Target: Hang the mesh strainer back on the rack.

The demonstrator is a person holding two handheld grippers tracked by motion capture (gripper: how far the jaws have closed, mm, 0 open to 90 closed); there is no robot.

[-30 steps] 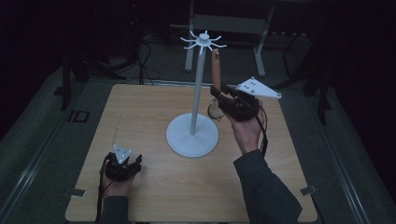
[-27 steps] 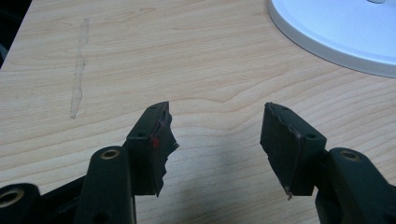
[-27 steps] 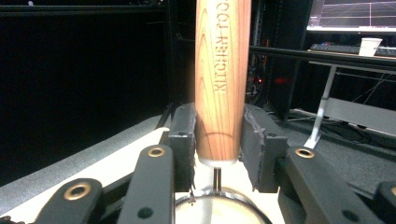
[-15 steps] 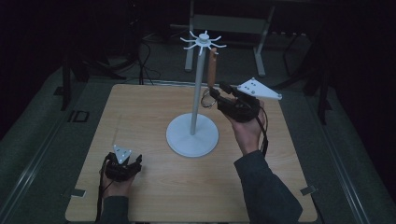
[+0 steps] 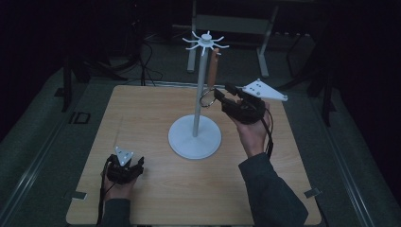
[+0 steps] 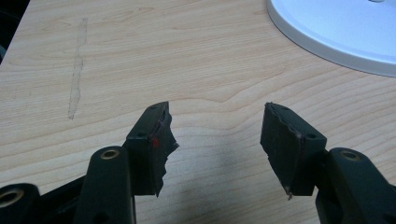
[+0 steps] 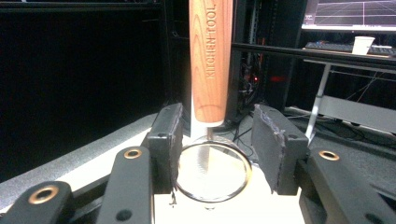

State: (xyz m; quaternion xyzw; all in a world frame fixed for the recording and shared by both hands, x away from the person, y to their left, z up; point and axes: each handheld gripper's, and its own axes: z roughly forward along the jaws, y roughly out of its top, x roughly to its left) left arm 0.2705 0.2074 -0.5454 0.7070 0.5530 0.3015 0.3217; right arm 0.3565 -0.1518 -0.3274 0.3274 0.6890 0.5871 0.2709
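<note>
Because the wooden-handled round metal strainer (image 7: 211, 140) hangs from the white hook stand (image 5: 195, 142), the right gripper (image 5: 218, 96) has just been spreading its jaws around it, while the left gripper (image 5: 124, 169) rests unclenched nearby.

The stand (image 5: 195, 137) sits on the table (image 5: 142, 113) a little right of its centre, its pole rising toward the top of the high view. From a spoke at its crown, on the right side, hangs a strainer (image 5: 212, 75), handle up and ring low beside the pole. My right gripper (image 5: 220, 96) lies right of the pole, at mid-frame, the ring between its parted jaws. My left gripper (image 5: 124, 166) rests at the lower left, well apart from the stand's base, which lies to its upper right.
</note>
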